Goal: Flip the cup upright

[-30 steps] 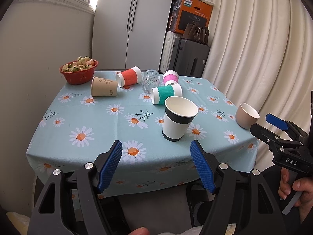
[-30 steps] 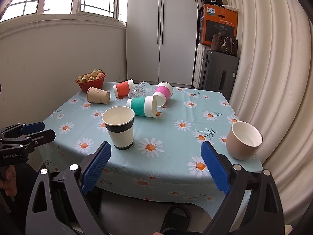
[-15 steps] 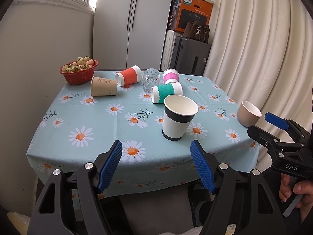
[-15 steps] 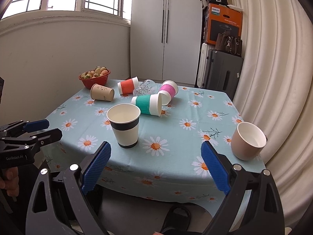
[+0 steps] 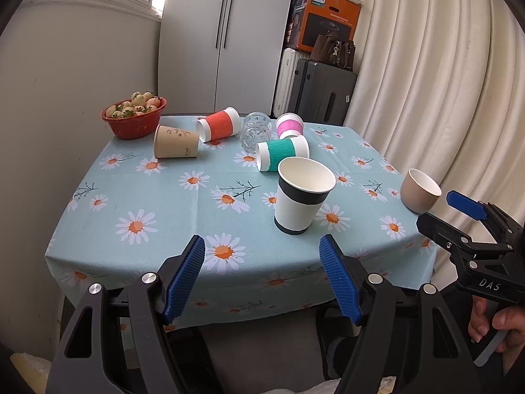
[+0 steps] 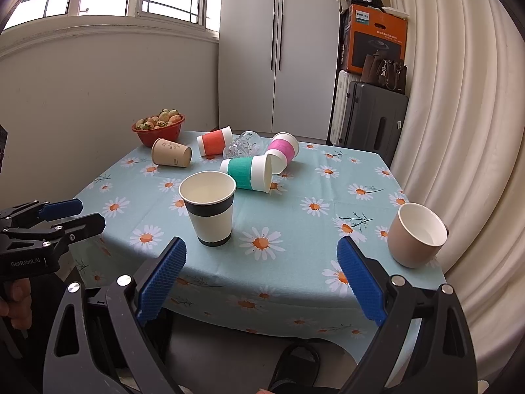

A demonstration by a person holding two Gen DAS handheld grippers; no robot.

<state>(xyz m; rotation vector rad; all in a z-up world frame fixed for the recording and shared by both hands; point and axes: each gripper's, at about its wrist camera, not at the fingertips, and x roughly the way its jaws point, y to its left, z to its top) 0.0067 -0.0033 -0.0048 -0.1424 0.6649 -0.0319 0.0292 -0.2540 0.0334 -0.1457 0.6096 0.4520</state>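
left gripper [image 5: 262, 275]: jaws spread wide, holding nothing; hangs off the near table edge
right gripper [image 6: 262, 275]: also released and empty; parked off the near edge at about 6 o'clock
upright already: black-banded paper cup [image 6: 210, 207] near the front; beige cup [image 6: 416, 233] at 4 o'clock by the table corner
still tipped over: teal cup [image 6: 249, 172] just behind the banded one; pink cup [image 6: 282, 151] touching it; orange cup [image 6: 215, 139], kraft cup [image 6: 170, 152] and a clear glass [image 5: 256, 129] back around 12 o'clock
next target, i'd guess: teal cup; it's closest
what could go wrong: reaching past the banded cup could clip it over; a round cup on its side can roll when nudged; squeezing the paper rim may crush it; the pink one might shift too since they touch
tablecloth [image 5: 164, 203]: could bunch if dragged
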